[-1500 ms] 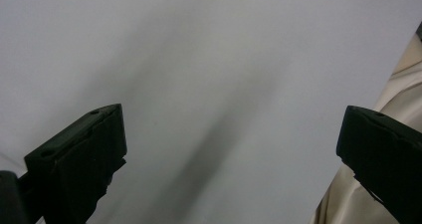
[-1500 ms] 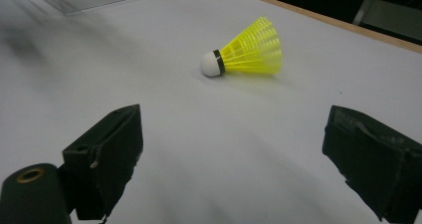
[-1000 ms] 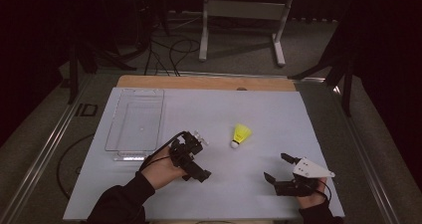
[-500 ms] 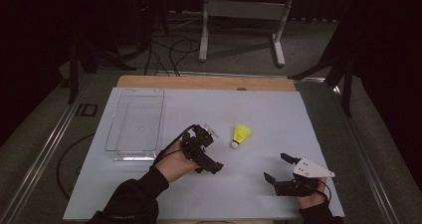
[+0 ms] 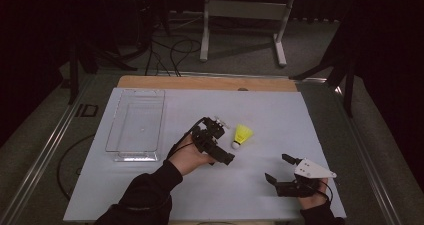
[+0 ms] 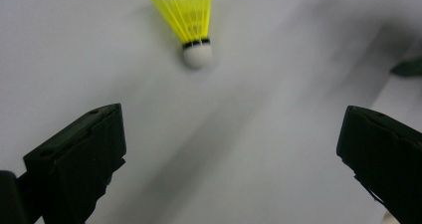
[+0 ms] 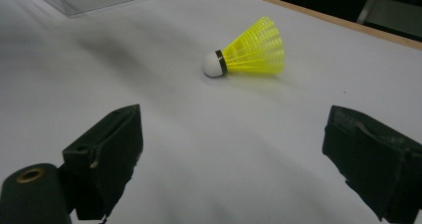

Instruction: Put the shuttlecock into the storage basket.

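High cam's looking down over the whole table [image 5: 260, 110]; both gripper cams are sitting low, sharing the shuttlecock [image 6: 191, 20] close up.

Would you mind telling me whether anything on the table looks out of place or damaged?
Nothing stands out. The yellow shuttlecock lies on its side on the white table, intact, just ahead of the open left claw. The clear tray sits squarely.

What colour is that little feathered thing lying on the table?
The shuttlecock has a bright yellow skirt, a white rounded tip and a thin black band between them; the right gripper view shows it best.
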Motion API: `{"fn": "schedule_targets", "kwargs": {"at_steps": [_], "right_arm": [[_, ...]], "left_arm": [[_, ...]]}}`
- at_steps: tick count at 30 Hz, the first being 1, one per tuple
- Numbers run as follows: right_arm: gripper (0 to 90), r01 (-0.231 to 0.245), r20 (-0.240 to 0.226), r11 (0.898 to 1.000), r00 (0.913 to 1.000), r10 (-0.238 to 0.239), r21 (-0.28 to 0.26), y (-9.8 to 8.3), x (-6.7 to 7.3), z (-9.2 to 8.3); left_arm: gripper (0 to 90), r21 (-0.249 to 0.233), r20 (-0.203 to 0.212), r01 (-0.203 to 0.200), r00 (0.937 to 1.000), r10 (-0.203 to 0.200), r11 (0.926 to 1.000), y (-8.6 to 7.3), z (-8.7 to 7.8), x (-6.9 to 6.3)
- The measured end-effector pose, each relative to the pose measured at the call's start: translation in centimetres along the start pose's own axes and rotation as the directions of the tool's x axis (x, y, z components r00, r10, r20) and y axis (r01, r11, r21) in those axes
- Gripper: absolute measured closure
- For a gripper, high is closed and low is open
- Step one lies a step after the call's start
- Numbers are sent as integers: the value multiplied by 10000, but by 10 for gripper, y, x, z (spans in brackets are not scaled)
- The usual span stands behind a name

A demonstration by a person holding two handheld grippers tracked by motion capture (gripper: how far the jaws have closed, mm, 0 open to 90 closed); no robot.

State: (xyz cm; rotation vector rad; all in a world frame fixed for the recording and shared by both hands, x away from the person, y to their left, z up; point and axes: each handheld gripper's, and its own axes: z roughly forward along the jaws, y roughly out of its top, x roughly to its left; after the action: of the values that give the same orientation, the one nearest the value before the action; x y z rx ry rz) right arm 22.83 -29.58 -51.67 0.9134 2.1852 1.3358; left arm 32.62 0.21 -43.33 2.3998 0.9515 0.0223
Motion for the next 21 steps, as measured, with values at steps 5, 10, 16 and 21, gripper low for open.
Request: {"fn": "schedule_targets", "kwargs": {"at_steps": [5, 10, 16, 21], "right_arm": [[93, 2, 4, 10000, 10000, -2, 6, 0, 0, 0], [93, -8, -3, 10000, 10000, 8, 5, 0, -1, 0], [93, 4, 18, 10000, 10000, -4, 1, 0, -1, 0], [93, -5, 15, 10000, 10000, 5, 1, 0, 0, 0]], "left_arm": [[0, -562, -166, 369, 9991, -379, 9977, 11, 4, 0], [1, -731, -358, 633, 9972, -661, 9953, 20, 11, 1], [1, -814, -340, 837, 9957, -867, 9932, 29, 20, -3], [1, -815, -218, 1030, 9942, -1051, 9913, 33, 28, -5]]}}
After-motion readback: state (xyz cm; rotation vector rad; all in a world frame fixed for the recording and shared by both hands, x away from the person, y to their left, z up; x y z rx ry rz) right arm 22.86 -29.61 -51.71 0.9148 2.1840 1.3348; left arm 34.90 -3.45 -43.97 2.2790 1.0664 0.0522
